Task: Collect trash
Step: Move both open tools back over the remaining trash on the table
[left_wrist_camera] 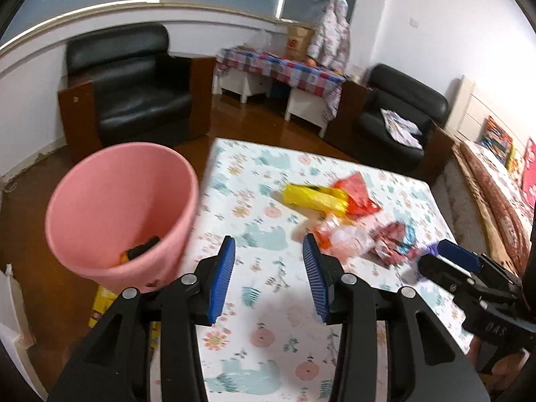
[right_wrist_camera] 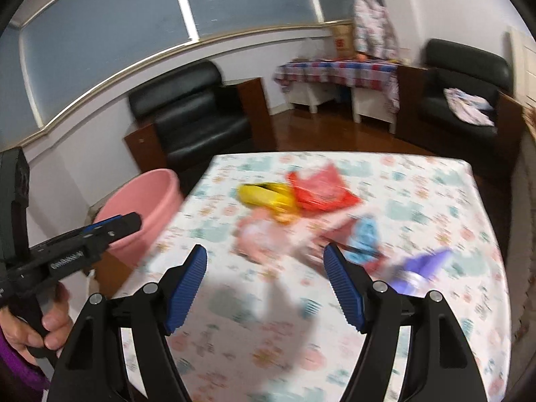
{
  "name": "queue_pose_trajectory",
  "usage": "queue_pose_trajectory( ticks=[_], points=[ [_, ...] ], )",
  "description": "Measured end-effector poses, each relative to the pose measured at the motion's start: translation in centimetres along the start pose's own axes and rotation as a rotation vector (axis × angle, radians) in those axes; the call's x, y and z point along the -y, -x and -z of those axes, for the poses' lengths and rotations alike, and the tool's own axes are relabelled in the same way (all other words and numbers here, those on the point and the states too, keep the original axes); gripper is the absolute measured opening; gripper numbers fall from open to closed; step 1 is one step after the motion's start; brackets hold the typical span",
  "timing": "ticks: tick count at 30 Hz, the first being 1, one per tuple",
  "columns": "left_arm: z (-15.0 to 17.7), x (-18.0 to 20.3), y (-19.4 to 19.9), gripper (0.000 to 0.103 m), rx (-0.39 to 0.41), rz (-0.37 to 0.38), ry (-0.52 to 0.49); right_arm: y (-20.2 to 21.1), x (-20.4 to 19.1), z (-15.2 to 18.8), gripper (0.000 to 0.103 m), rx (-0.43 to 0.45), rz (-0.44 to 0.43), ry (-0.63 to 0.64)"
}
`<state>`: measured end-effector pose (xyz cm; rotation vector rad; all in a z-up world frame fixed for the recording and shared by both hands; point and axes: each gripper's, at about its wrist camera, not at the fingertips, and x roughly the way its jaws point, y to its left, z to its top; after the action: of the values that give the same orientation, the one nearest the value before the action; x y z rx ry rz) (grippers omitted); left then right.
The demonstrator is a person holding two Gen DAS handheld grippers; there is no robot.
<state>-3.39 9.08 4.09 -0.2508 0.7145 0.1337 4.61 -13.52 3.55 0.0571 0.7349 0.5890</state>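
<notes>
Because the pink bin [left_wrist_camera: 117, 207] is standing on the floor just beside the left edge of the table [left_wrist_camera: 274, 341], its mouth tilted toward the camera, litter is travelling only a short way from the patterned cloth to the opening; a dark item is already lying at the bin's bottom. The remaining trash is sitting clustered toward the far middle of the table: a yellow wrapper [left_wrist_camera: 315, 197] touching a red bag [left_wrist_camera: 360, 194], a pale crumpled packet [left_wrist_camera: 345, 239] nearer the grippers, a reddish crumpled wrapper [left_wrist_camera: 395, 238] beside it, and a purple scrap [right_wrist_camera: 425, 264] to the right.

The left gripper [left_wrist_camera: 268, 278] is pointing down and forward over the table's near left part, its blue pads standing well apart with nothing between them. The right gripper [right_wrist_camera: 264, 284] is angling down likewise toward the cluster, its jaws spread wide and empty; blur in this view suggests quick travel. In the right wrist view the person's hand [right_wrist_camera: 37, 328] is wrapping the left tool's handle at lower left. Judged from the spread jaws and the heading, both tools are reaching for the next pieces.
</notes>
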Motion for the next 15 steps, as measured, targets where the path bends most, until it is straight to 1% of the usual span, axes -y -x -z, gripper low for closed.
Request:
queue_pose_trajectory(
  ticks=[3, 5, 9, 12, 15],
  points=[
    [0.3, 0.9, -0.6, 0.042, -0.013, 0.041, -0.031, 0.7, 2.5, 0.9, 0.071, -0.003, 0.059, -0.046],
    [0.4, 1.9, -0.9, 0.042, -0.016, 0.095, -0.070, 0.9, 3.9, 1.4, 0.071, -0.009, 0.089, -0.071],
    [0.8, 4.5, -1.7, 0.042, -0.021, 0.165, -0.167, 0.8, 6.3, 2.3, 0.071, -0.029, 0.134, -0.124],
    [0.7, 5.7, -3.2, 0.042, -0.052, 0.174, -0.190, 0.5, 7.5, 2.9, 0.071, -0.049, 0.140, -0.161],
    [0.4, 5.9, -5.1, 0.042, -0.103, 0.179, -0.157, 0.3, 8.1, 3.1, 0.071, -0.054, 0.140, -0.173]
  ],
)
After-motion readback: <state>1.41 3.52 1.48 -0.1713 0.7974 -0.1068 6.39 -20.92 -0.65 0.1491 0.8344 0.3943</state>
